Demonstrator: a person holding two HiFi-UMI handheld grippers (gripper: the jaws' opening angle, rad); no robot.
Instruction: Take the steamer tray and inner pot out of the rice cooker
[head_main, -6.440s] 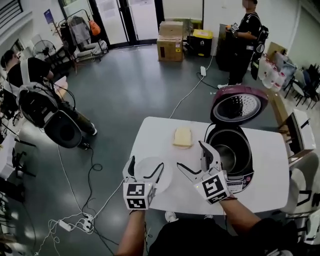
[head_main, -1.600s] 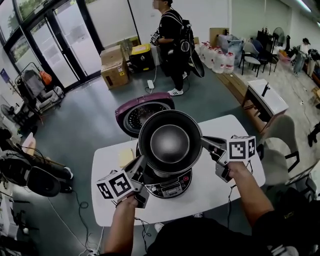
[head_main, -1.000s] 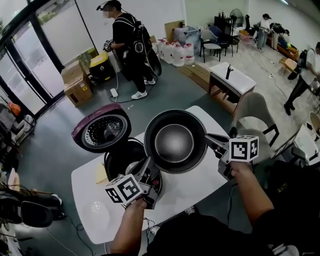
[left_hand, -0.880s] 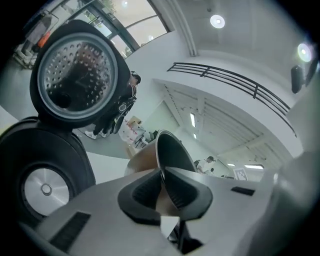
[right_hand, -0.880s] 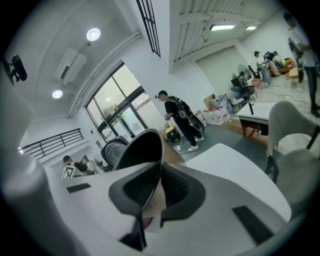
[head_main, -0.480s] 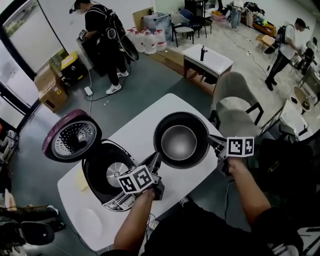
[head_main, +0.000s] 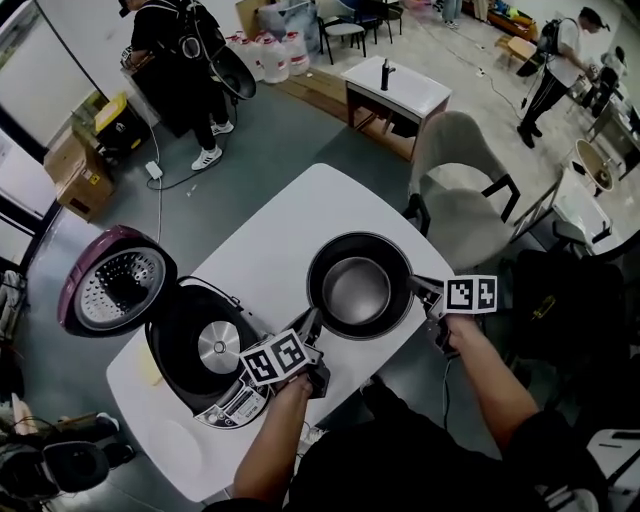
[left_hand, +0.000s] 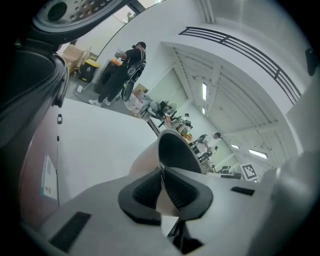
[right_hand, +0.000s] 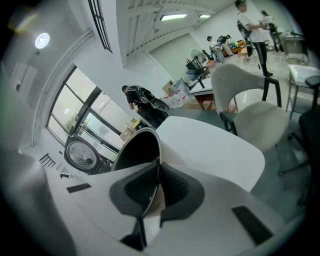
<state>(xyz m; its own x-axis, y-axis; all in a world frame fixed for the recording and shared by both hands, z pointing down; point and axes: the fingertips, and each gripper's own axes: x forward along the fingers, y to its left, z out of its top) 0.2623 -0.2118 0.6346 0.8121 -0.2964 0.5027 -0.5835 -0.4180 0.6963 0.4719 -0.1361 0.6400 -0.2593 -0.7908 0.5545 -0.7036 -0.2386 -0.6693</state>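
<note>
- Since a second ago, the inner pot (head_main: 360, 287) has come down and away from the rice cooker (head_main: 205, 345). It now sits low over the bare right part of the white table (head_main: 290, 215), just beside the cooker.
- The left gripper (head_main: 314, 320) is clamped on the pot's near-left rim, with one pad inside the thin wall and one outside, the jaws almost together.
- The right gripper (head_main: 416, 286) pinches the opposite rim in the same way.
- These two opposed grips seem chosen to keep the wide, dark pot level, mouth up, and to stop it swinging.
- From the left gripper view, the pot (left_hand: 175, 150) rises just past the closed pads. The right gripper view shows the same wall of the pot (right_hand: 137, 150) caught between its pads.
- The cooker stands open with its purple lid (head_main: 110, 290) tipped back. Its cavity is empty and the round heating plate is bare.
- No view settles whether the pot's base already touches the table.
- I cannot pick out the steamer tray in these views.
</note>
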